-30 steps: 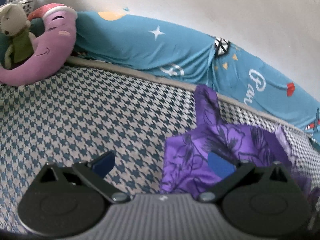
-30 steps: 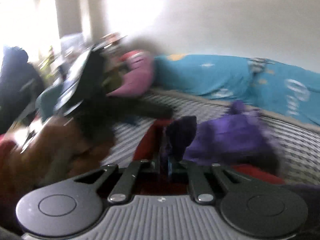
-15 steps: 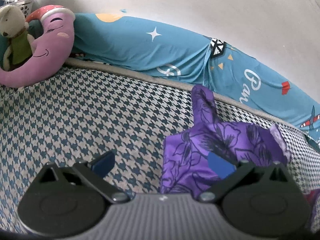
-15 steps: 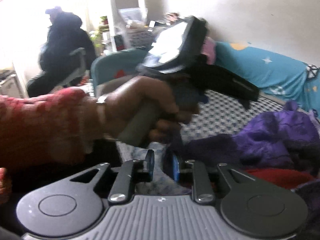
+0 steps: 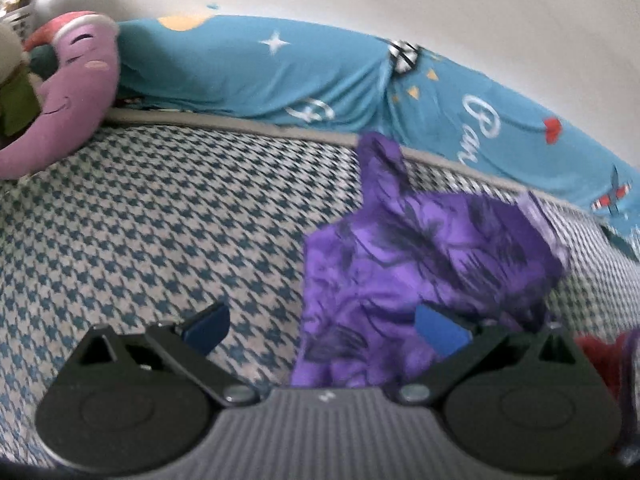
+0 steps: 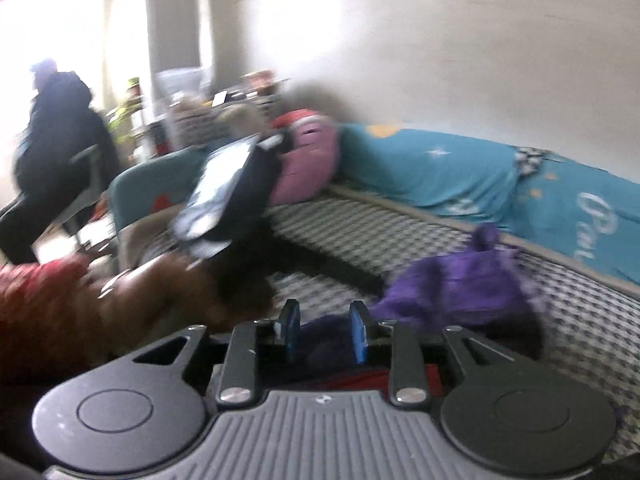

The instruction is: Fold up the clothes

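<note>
Left wrist view: left gripper [image 5: 322, 326] jaws spread wide, nothing clamped. One purple floral garment [image 5: 420, 268] lies crumpled at centre right on the houndstooth mattress [image 5: 160, 216]; one moon-shaped pillow [image 5: 76, 80] upper left; one teal bolster [image 5: 280, 76] along the wall.

Right wrist view, blurred: right gripper [image 6: 325, 330] jaws opening, purple cloth just behind them, contact unclear. Same garment [image 6: 460, 288] centre right. One left hand [image 6: 172, 292] at lower left.
</note>
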The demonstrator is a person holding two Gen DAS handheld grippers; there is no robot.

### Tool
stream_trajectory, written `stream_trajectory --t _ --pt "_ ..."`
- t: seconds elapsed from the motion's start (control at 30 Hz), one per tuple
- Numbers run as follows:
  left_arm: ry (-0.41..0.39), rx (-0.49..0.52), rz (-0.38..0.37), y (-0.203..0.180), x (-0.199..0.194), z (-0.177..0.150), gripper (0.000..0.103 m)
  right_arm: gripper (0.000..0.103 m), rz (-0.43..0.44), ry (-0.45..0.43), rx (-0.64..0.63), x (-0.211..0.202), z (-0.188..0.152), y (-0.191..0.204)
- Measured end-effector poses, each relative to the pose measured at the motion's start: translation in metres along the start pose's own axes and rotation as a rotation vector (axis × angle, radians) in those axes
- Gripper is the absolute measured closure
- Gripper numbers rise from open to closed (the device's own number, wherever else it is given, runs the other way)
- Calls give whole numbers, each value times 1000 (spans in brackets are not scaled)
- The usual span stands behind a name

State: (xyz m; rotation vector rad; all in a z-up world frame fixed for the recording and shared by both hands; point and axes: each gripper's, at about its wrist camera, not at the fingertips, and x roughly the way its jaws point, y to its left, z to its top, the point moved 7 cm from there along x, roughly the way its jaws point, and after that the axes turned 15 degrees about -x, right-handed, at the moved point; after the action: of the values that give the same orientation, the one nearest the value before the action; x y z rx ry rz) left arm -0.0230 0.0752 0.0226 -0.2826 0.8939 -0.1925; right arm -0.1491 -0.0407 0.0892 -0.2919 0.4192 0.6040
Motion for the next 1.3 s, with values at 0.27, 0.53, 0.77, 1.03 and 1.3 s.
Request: stream_trajectory --t 0.27,0.53,0.77,1.03,1.3 --pt "82 154 55 -11 15 -39 0 50 -147 121 107 11 -29 -83" --pt "135 125 130 2 34 -45 0 26 -160 248 194 45 -71 -130" --pt "129 116 146 8 42 -39 0 16 -108 275 225 81 -87 -137" --pt "129 97 153 17 55 -31 0 13 -35 266 253 112 -92 -135" --pt "139 94 167 19 66 -27 0 38 -29 254 216 131 -82 -123"
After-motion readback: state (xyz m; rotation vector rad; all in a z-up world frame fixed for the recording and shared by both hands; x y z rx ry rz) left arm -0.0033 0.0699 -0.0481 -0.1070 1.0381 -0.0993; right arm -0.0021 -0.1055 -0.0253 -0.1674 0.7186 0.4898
